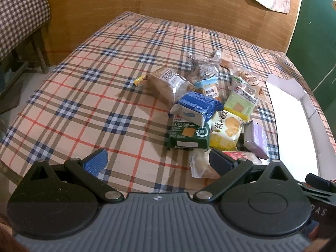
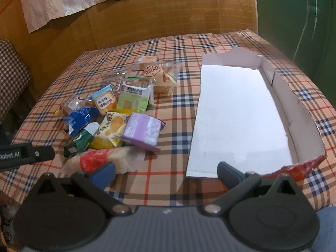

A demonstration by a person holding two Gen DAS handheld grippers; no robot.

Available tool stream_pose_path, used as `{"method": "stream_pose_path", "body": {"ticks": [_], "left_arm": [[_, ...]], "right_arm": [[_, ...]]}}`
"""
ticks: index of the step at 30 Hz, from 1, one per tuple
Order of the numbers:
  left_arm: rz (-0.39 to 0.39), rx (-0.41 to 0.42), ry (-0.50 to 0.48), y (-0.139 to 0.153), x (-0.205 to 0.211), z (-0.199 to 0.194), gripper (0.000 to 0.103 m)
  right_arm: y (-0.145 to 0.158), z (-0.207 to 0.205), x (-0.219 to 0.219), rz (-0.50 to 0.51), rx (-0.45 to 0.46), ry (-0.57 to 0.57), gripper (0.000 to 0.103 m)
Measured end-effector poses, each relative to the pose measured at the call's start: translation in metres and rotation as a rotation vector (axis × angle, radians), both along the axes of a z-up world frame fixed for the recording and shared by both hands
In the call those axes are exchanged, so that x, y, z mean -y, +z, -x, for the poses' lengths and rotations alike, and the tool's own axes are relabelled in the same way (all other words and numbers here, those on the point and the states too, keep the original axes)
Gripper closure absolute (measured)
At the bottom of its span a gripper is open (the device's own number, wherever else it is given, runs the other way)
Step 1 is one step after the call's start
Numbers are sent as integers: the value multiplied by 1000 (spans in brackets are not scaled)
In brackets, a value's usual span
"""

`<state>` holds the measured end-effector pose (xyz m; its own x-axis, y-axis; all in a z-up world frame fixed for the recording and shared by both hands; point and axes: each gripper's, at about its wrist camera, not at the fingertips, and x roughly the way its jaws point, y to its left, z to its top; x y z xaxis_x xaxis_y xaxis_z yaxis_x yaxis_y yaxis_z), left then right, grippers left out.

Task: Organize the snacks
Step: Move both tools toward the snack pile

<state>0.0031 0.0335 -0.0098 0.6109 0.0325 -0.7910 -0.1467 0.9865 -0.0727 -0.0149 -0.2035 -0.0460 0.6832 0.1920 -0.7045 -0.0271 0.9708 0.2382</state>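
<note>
While both the left gripper (image 1: 157, 159) and right gripper (image 2: 166, 171) hover spread wide, assorted wrapped snack packets (image 2: 117, 113) lie beside a shallow white cardboard box (image 2: 241, 115) on checked cloth (image 1: 84, 105)

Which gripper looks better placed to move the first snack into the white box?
Probably the right gripper. It is open, with the red packet by its left finger and the empty box just ahead to its right. The left gripper, also open, faces the pile with the box off at its far right.
</note>
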Motion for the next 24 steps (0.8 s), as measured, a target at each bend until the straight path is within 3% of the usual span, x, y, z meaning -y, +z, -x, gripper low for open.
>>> {"method": "stream_pose_path", "body": {"ticks": [24], "left_arm": [[22,-12,6,-15,-2,-18,0]], "right_arm": [[-6,-8,-5,12,-23,8,1]]}}
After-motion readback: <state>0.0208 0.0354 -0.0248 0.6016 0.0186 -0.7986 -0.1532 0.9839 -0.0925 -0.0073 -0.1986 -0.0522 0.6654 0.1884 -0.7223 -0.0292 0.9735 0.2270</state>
